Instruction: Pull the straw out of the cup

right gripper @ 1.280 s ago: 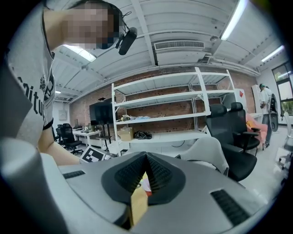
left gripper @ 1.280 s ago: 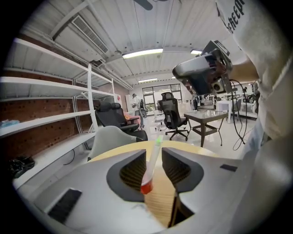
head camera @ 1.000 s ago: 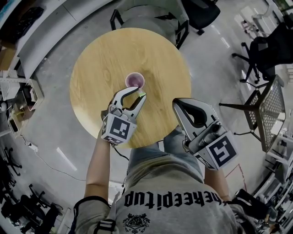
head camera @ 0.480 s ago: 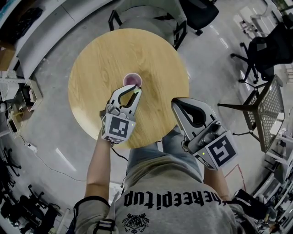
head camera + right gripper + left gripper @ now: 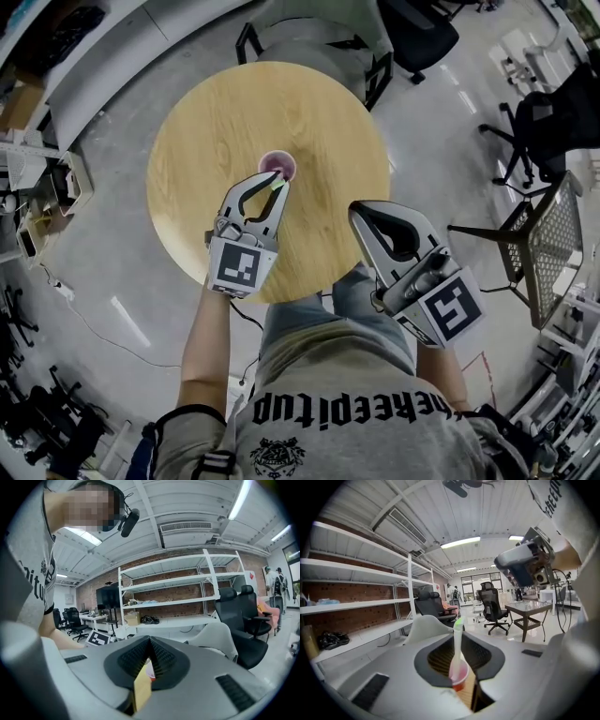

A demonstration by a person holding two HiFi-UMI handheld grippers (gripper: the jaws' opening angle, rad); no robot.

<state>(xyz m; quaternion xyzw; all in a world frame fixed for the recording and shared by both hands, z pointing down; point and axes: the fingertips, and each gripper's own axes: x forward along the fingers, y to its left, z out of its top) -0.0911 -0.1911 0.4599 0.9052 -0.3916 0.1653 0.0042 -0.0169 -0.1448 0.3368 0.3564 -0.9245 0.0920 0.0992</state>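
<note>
The left gripper (image 5: 275,184), its jaws just closing, clamps the straw (image 5: 458,641), which stands in the pink cup (image 5: 277,166), well in from every edge of the round wooden table (image 5: 206,122). The right gripper (image 5: 361,214), jaws together, hangs over the near rim.

The right gripper (image 5: 150,640) has its jaws meeting at the tips, with nothing gripped. In the gap beneath them the table (image 5: 141,690) shows its wooden edge, and what may be a pink cup (image 5: 150,670). White shelves (image 5: 187,597) line a brick wall (image 5: 178,595) behind.

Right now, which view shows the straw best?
Left gripper view: the straw rises from the cup, pinched by the left gripper, whose jaws have just been closing. Head view shows only its green tip; right gripper view, nothing.
</note>
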